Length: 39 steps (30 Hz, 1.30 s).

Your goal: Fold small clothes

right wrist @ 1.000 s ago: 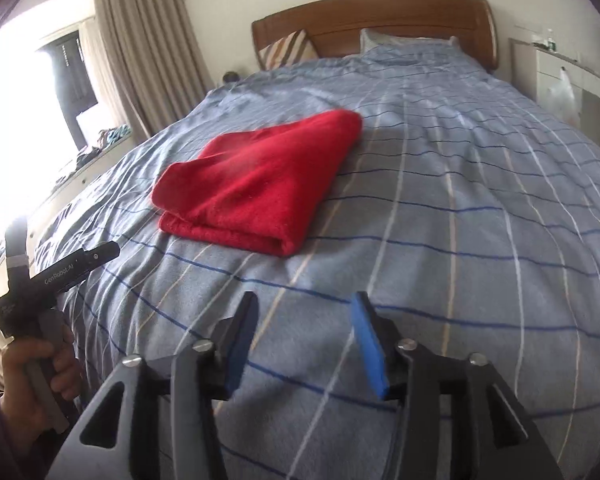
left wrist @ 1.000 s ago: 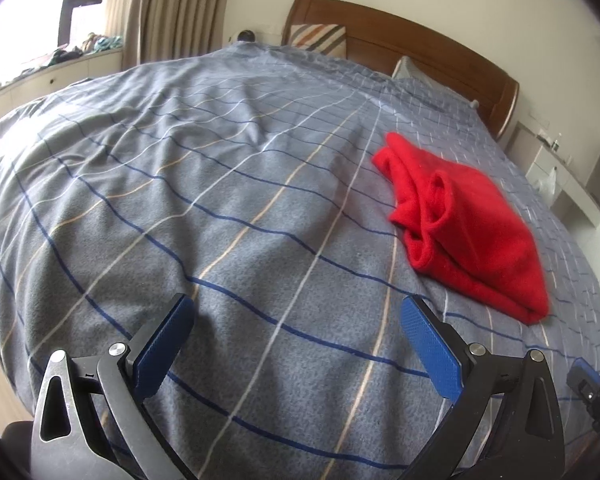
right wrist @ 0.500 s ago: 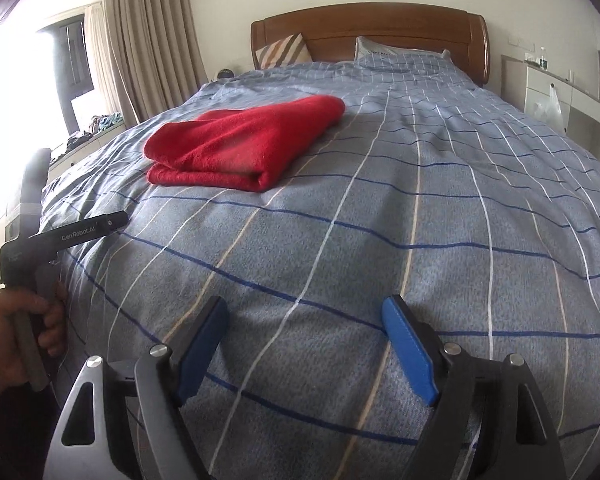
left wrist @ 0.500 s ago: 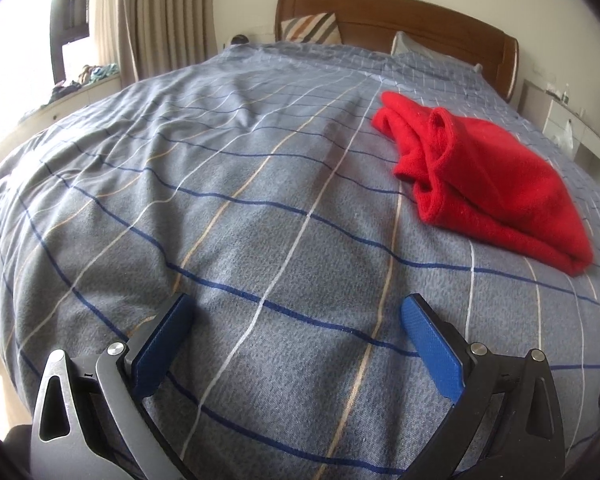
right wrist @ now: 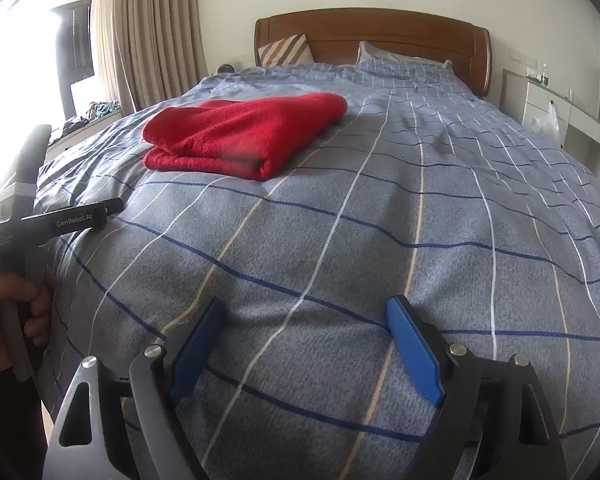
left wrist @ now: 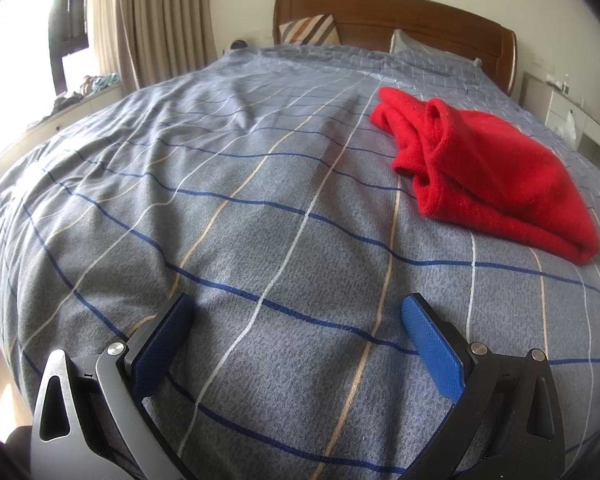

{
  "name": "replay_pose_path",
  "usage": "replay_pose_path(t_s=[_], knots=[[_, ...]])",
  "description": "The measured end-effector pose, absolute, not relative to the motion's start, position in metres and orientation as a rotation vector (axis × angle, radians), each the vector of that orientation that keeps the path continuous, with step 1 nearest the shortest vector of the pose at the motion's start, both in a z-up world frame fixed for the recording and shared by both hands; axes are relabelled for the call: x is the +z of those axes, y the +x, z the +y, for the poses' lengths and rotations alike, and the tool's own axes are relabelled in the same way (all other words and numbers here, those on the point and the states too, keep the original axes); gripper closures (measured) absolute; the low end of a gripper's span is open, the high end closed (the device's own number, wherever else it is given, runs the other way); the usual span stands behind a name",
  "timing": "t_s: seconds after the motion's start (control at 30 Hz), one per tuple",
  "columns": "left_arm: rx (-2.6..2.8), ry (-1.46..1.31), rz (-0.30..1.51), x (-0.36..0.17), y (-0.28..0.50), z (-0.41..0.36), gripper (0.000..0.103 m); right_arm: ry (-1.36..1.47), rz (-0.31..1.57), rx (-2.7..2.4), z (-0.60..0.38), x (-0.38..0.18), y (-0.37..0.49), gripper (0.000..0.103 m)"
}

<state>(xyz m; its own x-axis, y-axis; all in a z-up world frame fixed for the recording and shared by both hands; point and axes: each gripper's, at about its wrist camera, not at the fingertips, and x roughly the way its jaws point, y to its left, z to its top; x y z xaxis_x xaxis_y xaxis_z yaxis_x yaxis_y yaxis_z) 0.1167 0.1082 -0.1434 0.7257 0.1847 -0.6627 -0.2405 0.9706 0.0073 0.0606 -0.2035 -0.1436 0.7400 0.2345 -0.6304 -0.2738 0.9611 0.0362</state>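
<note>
On the bed, a grey-blue cover with white, tan and dark blue check lines spreads across nearly the whole of both views, rumpled toward the far end. Behind it stands a brown wooden headboard with a striped cushion and a pillow leaning against it, and beige curtains hang by a bright window on the left. A folded red garment lies flat on the cover in the middle stretch of the bed, well apart from both tools; from the left wrist view its layered, looser edges face the camera. The left tool rests low over the near part of the cover with its blue pads spread wide and only bedding between them. The right tool sits likewise over the cover, its jaws opening, nothing between them but fabric. At the left edge of the right wrist view, a hand grips the handle of the left tool.
</note>
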Motion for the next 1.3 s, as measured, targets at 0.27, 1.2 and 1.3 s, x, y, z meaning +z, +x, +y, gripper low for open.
replay_pose_path(t_s=[0.27,1.2,1.3], knots=[[0.236,-0.078,0.724,-0.143,0.117,0.108,0.0,-0.066,0.692,0.275,-0.202,-0.143,0.061,0.017],[-0.276,-0.243,1.085,-0.113,0.317,0.104,0.002,0.72,0.927,0.537,-0.223,-0.116,0.316,0.012],[-0.317,-0.163,1.084,-0.114,0.312,0.084,0.031,0.75,1.024,0.522,-0.195,-0.137,0.344,0.035]])
